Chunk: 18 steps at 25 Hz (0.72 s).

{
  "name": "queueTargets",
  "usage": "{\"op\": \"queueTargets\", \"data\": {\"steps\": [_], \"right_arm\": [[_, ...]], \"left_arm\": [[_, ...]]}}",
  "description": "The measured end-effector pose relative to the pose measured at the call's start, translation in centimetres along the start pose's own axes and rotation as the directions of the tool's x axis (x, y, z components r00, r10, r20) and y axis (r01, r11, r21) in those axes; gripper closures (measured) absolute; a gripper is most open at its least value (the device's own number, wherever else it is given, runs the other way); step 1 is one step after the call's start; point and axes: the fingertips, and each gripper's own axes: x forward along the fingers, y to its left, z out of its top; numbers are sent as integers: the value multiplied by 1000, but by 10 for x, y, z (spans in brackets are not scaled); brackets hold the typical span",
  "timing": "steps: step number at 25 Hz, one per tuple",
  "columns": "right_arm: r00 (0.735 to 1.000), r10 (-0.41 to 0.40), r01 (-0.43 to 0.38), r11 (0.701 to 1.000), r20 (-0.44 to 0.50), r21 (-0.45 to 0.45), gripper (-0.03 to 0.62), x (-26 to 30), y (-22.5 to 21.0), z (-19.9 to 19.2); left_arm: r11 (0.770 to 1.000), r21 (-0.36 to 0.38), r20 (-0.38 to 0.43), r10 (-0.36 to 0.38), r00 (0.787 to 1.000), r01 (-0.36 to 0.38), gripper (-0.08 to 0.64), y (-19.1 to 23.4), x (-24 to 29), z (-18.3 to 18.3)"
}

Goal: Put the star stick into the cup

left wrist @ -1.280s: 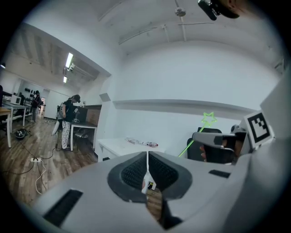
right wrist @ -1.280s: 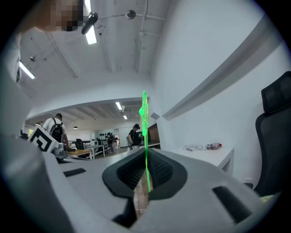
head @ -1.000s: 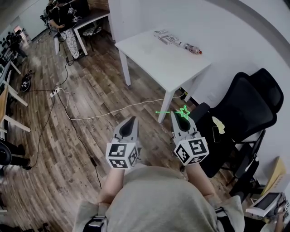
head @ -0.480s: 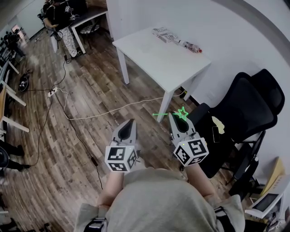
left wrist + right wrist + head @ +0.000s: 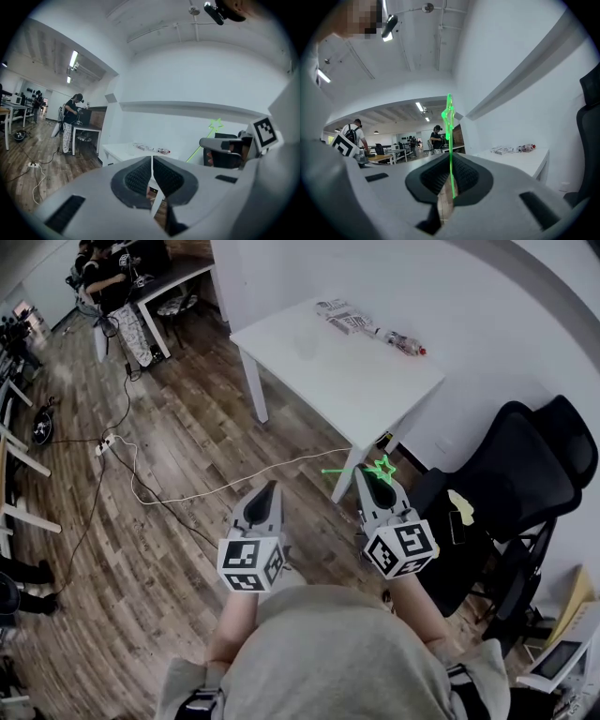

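A thin green star stick (image 5: 380,469) is clamped in my right gripper (image 5: 369,480), its star end up by the fingertips and its thin shaft poking out to the left. In the right gripper view the star stick (image 5: 450,136) runs up from between the shut pads, with the star at the top. My left gripper (image 5: 268,495) hangs beside it over the wood floor, shut with nothing in it. On the white table (image 5: 356,381) ahead, a faint clear cup (image 5: 307,343) is barely visible. The left gripper view shows the star stick (image 5: 214,125) and the table (image 5: 123,151).
A packet (image 5: 342,315) and a small bottle (image 5: 403,341) lie at the table's far edge. A black office chair (image 5: 511,474) stands to the right. Cables (image 5: 187,491) trail over the floor. A person (image 5: 103,277) stands by a dark desk at the far left.
Both grippers keep the same pose, and the right one still holds the stick. The view has shifted a little, with the table and chair sliding slightly right.
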Motion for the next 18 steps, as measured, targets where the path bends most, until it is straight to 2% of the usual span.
{"op": "queueTargets", "data": {"steps": [9, 18], "right_arm": [[999, -48, 48, 999, 19, 10, 580, 95, 6, 13], [995, -101, 101, 995, 20, 13, 580, 178, 1, 11]], "left_arm": [[999, 17, -1, -38, 999, 38, 546, 78, 55, 38], [996, 29, -22, -86, 996, 86, 546, 143, 116, 57]]}}
